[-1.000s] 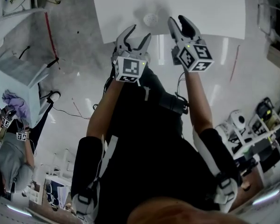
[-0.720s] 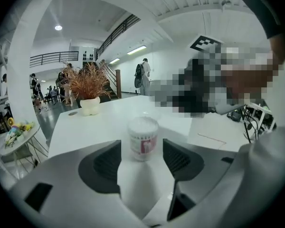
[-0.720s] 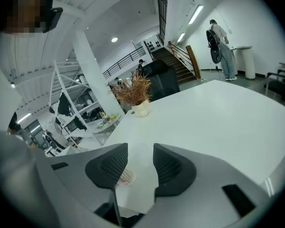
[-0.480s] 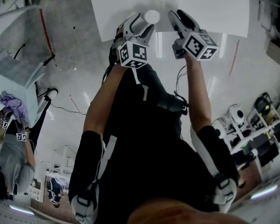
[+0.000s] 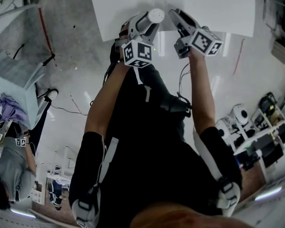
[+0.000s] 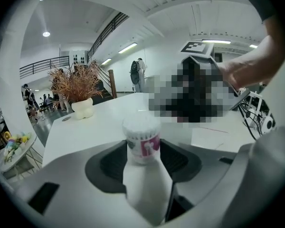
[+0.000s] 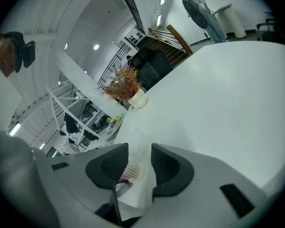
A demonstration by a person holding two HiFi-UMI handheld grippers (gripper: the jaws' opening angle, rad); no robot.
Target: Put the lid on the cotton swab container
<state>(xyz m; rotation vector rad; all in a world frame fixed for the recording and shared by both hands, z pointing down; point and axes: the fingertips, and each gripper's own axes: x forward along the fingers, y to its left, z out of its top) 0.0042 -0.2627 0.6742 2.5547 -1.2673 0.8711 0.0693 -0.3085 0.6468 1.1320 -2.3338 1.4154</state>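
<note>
The cotton swab container point(image 6: 142, 140), a small white cylinder with a pink label and packed with swabs, stands upright on the white table point(image 5: 204, 4). My left gripper point(image 6: 143, 161) has just been closing and its pads now press the container's two sides; the container's round top point(image 5: 155, 15) shows between the left gripper's point(image 5: 146, 23) fingers. My right gripper point(image 7: 134, 164) is shut on the clear plastic lid point(image 7: 133, 161), held a little right of the container. In the head view the right gripper point(image 5: 178, 16) sits beside the left one at the table's near edge.
A white vase of dried brown plants point(image 6: 83, 107) stands far back on the table and shows in the right gripper view too, vase point(image 7: 137, 99). Flat paper sheets point(image 6: 213, 137) lie right of the container. Shelves and equipment point(image 5: 256, 132) line the floor around me.
My left gripper moved forward from short of the container to around it, and its jaws closed onto it. My right gripper rolled and came nearer the table edge with the lid.
</note>
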